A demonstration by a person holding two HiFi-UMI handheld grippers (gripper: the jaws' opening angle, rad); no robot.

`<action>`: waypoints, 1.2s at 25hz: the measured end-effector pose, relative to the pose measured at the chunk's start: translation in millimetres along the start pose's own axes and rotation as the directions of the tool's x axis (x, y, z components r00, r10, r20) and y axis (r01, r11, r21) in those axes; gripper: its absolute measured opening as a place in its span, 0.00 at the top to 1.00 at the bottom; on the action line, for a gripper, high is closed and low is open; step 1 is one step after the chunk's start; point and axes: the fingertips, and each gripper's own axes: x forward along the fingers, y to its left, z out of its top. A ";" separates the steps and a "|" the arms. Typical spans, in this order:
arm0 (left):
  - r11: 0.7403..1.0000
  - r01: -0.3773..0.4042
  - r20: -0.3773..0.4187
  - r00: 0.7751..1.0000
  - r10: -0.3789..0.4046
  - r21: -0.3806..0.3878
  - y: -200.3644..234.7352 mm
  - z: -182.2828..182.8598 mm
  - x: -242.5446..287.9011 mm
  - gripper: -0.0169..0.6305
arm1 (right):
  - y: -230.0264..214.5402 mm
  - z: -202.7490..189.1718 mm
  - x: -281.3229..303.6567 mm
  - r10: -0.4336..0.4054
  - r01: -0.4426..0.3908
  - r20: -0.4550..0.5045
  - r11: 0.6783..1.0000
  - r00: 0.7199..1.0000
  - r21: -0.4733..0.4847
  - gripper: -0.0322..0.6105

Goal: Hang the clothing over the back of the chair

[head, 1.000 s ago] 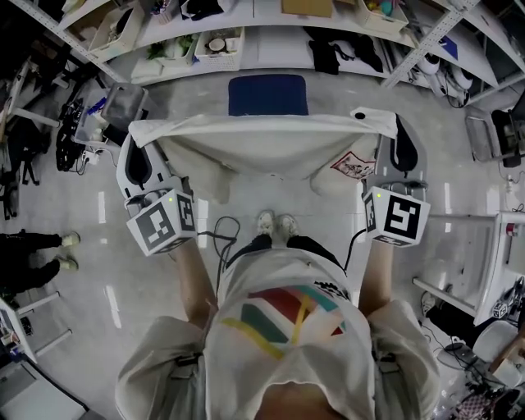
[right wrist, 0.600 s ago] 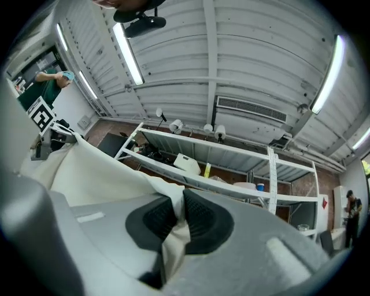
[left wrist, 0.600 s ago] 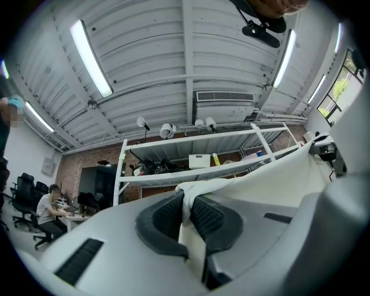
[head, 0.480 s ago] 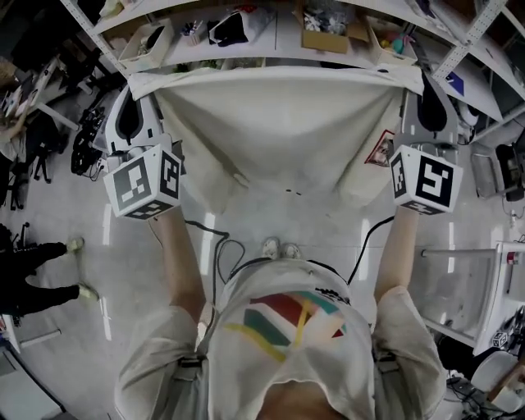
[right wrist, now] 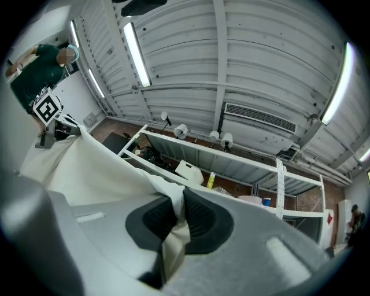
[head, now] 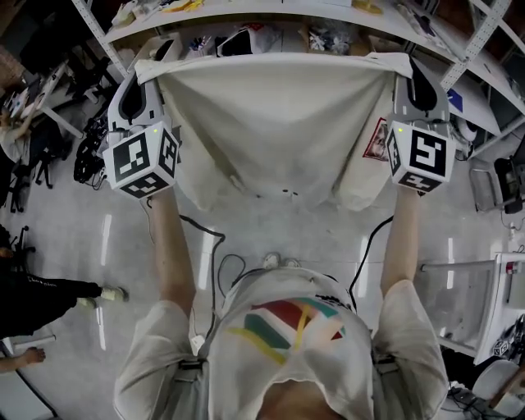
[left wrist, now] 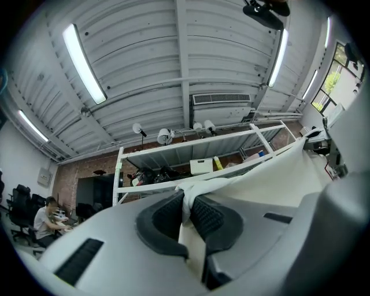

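While the left gripper [head: 148,72] and right gripper [head: 408,70] each stood clamped tight on a top corner of the cream-white fabric garment [head: 279,123], it hung spread between them, before white metal shelving [head: 271,10].

My arms [head: 171,246] reach straight ahead; left gripper [head: 146,72] and right gripper [head: 408,70] sit level, well apart, jaws clamped on cloth [head: 279,123].

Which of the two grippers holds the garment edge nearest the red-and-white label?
The right gripper: the label hangs just beside its marker cube, while the left gripper clamps the plain far corner of the garment.
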 end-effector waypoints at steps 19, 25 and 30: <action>0.994 0.107 -0.216 0.972 -0.096 0.036 -35.7 -101.4 7.7 0.94 | 29.1 -107.8 -4.4 0.067 -0.075 -0.268 0.997 0.961 -0.019 0.93; 0.987 0.136 -0.195 0.974 -0.117 0.086 -40.7 -83.9 -6.6 0.94 | 24.5 -106.3 -18.8 0.082 -0.092 -0.269 0.995 0.960 -0.026 0.93; 0.988 0.130 -0.234 0.966 -0.106 0.089 -48.8 -108.7 -10.3 0.94 | 31.1 -133.2 -22.9 0.094 -0.098 -0.314 0.995 0.945 0.001 0.93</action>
